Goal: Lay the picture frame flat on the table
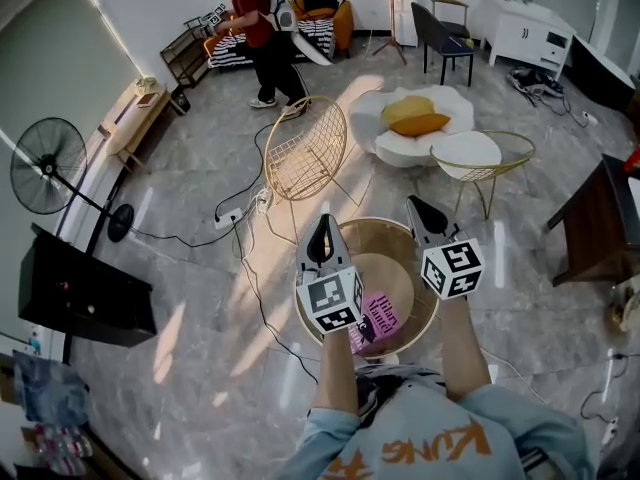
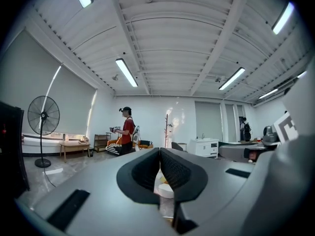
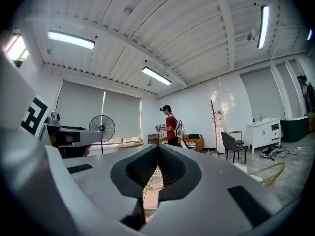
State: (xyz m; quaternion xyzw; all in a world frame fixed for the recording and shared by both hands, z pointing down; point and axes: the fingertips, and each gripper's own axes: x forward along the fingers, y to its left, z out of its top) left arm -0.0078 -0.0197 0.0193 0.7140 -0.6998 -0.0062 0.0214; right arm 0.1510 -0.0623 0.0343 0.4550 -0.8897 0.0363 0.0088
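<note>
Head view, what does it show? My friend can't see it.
Two hand-held grippers, left claw and right claw, both shut and empty, are held above a round wooden table with a pink book on it. Beyond are a gold wire chair and a person in red.

The picture frame [image 1: 381, 313], a pink-faced rectangle with dark lettering across it, lay flat and slightly askew on the round wooden tabletop [image 1: 392, 268], toward that tabletop's near edge, with its left part hidden in the head view.
</note>
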